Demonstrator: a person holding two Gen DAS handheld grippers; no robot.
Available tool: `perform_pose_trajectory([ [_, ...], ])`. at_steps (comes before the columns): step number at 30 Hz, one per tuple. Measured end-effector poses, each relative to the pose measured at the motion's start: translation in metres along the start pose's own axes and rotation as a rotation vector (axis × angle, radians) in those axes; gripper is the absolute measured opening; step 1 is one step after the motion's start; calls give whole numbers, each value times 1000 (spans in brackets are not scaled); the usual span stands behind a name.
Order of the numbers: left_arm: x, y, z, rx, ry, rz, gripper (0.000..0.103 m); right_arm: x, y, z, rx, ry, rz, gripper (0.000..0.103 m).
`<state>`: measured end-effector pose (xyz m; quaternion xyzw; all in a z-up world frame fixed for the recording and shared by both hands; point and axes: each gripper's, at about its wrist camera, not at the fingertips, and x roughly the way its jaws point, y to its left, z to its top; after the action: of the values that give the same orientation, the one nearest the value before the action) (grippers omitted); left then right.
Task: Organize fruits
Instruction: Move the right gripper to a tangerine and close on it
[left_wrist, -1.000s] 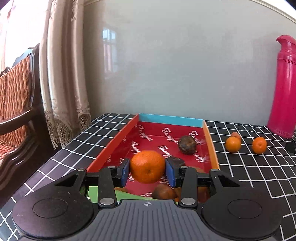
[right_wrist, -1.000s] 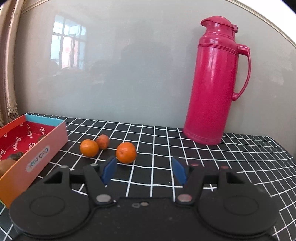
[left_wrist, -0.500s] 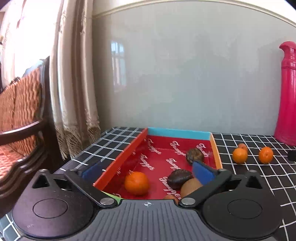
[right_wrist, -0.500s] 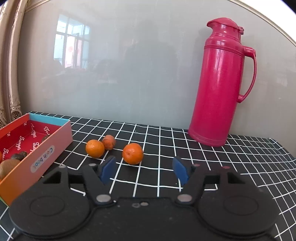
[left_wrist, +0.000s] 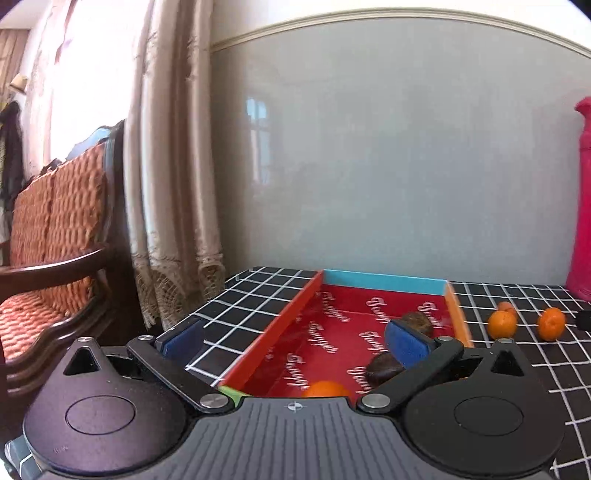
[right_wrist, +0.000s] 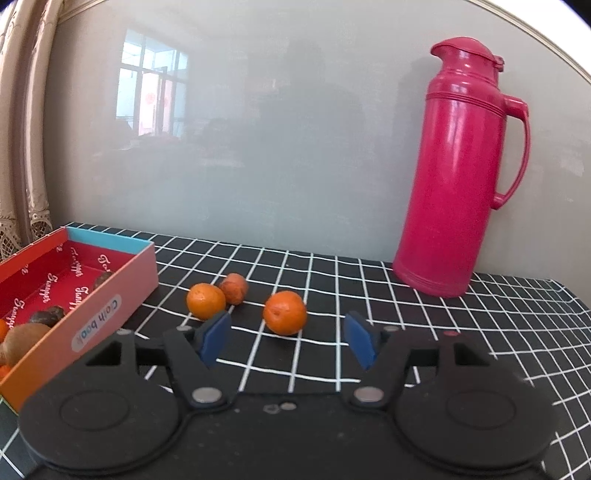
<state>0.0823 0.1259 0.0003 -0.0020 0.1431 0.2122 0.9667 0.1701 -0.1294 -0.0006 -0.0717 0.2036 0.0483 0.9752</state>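
Observation:
A red-lined cardboard box lies on the checked tablecloth. An orange rests inside it near the front, with two dark fruits behind it. My left gripper hangs over the box, open wide and holding nothing. In the right wrist view, two oranges and a small reddish-brown fruit lie on the cloth to the right of the box. My right gripper stands open just short of the nearer orange, with nothing between its pads.
A tall pink thermos stands at the back right against the grey wall. A curtain and a wooden chair with orange cushions stand off the table's left edge. A brown kiwi-like fruit lies in the box.
My left gripper opened wide and let the orange drop into the box, and its view tilted upward. The right gripper stayed almost still.

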Motion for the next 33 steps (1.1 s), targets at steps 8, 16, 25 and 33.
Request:
perform_pose_trajectory([
  [8, 11, 23, -1, -70, 2, 32, 103, 16, 23, 5, -8, 3, 33, 66],
  [16, 21, 42, -1, -81, -10, 100, 103, 41, 54, 7, -37, 18, 61, 66],
  [25, 42, 76, -6, -136, 36, 180, 103, 70, 73, 10, -32, 49, 70, 65],
  [33, 49, 84, -7, -127, 39, 187, 103, 99, 80, 13, -36, 89, 49, 58],
])
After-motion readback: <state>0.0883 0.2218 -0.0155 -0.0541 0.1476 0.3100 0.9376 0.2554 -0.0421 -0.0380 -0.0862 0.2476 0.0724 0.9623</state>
